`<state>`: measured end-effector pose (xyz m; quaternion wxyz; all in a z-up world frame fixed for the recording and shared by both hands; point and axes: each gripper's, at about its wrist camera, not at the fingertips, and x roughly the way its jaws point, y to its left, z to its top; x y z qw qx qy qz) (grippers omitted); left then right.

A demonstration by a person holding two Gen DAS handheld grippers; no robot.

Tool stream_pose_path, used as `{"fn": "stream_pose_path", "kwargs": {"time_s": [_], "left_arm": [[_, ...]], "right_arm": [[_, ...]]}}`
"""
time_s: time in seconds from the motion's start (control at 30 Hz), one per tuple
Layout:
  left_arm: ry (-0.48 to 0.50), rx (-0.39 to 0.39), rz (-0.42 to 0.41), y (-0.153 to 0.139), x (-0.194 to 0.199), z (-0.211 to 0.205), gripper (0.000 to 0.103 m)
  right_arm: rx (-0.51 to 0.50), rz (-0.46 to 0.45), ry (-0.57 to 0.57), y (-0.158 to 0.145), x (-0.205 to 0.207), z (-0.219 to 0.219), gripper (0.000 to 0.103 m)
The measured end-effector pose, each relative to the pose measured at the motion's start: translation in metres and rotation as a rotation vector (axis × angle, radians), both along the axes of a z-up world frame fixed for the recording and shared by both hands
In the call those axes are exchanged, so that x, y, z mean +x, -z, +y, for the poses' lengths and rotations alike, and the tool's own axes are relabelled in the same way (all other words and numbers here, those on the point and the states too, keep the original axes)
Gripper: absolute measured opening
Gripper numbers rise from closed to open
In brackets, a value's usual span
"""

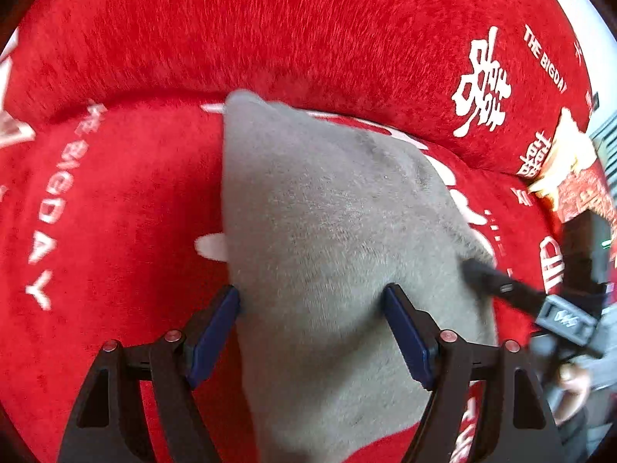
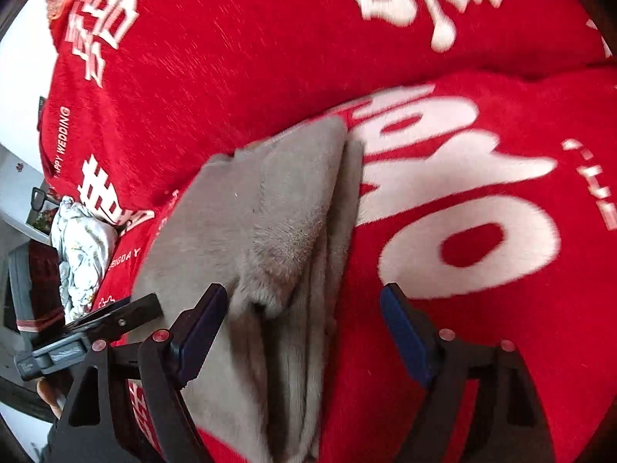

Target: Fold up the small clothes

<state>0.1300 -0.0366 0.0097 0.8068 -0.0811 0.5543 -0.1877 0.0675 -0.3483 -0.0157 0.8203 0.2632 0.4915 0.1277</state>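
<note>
A grey fleece garment [image 1: 327, 231] lies folded on the red seat cushion [image 1: 115, 200]. My left gripper [image 1: 311, 303] hovers over its near part, open, with its left pad at the cloth's left edge and its right pad above the cloth. In the right wrist view the grey garment [image 2: 254, 208] shows stacked layers along its right edge. My right gripper [image 2: 304, 297] stands open, its jaws straddling that layered edge, the right pad over bare red cushion [image 2: 482, 328]. One of the right gripper's fingers [image 1: 497, 285] rests at the garment's right edge.
The red plush backrest [image 1: 308, 31] with white lettering rises just behind the garment. A crumpled pale floral cloth [image 2: 81, 247] lies past the sofa's left end. A red and gold item [image 1: 574, 181] sits at the far right. A hand [image 1: 574, 386] shows behind the right gripper.
</note>
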Motion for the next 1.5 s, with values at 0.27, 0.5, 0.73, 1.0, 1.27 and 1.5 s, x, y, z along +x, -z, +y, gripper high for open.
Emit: {"fn": "stream_pose_path", "kwargs": {"time_s": [0.27, 0.5, 0.73, 1.0, 1.27, 1.5], "left_arm": [[0.004, -0.203, 0.170, 0.035, 0.031, 0.005, 0.091], [0.048, -0.096, 0.042, 0.014, 0.013, -0.005, 0.059], [0.067, 0.004, -0.037, -0.003, -0.016, -0.010, 0.057], [0.063, 0.013, -0.051, -0.006, -0.043, 0.003, 0.057], [0.056, 0.026, -0.072, -0.010, -0.055, 0.010, 0.057], [0.044, 0.022, -0.087, -0.012, -0.058, 0.016, 0.057]], "right_arm": [[0.108, -0.006, -0.025, 0.016, 0.022, 0.016, 0.082], [0.100, -0.049, -0.065, -0.002, 0.014, 0.037, 0.045], [0.043, -0.085, -0.092, -0.022, -0.011, 0.053, 0.044], [0.016, -0.087, -0.111, -0.027, -0.037, 0.067, 0.044], [-0.013, -0.099, -0.118, -0.031, -0.043, 0.078, 0.044], [-0.044, -0.111, -0.124, -0.037, -0.045, 0.085, 0.044]]}}
